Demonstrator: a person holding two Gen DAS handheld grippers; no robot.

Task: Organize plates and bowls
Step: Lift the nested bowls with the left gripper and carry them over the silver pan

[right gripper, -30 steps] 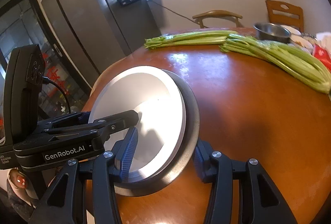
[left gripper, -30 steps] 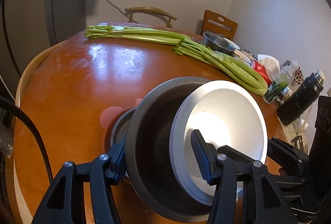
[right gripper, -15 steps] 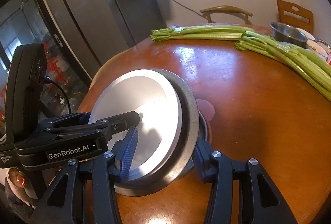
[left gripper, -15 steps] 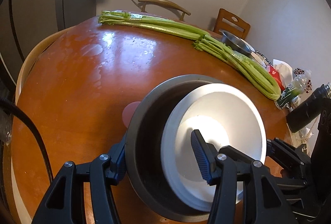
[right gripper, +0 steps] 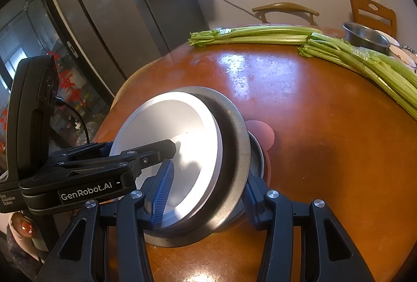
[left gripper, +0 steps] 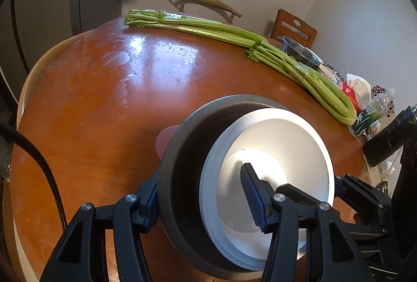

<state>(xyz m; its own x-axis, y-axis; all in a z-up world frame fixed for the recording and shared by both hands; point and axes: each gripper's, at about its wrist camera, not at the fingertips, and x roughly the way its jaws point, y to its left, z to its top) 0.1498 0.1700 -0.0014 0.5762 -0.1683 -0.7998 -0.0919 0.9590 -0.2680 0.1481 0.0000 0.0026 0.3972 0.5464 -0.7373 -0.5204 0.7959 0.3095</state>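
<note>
Two grippers (left gripper: 203, 200) (right gripper: 207, 194), two celery bunches (left gripper: 192, 24) (left gripper: 307, 76), perhaps three metal bowls (left gripper: 182, 164) (right gripper: 256, 154) (right gripper: 365, 37), one white bowl (left gripper: 276, 151)

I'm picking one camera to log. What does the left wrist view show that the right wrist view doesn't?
Only the left: a black bottle and packets at the table's right edge, and the white bowl's inside.
Only the right: the fridge and the left hand-held gripper's body.
Both: the white bowl nested in the grey bowl, celery, the pink mat, the far steel bowl and the table.
</note>
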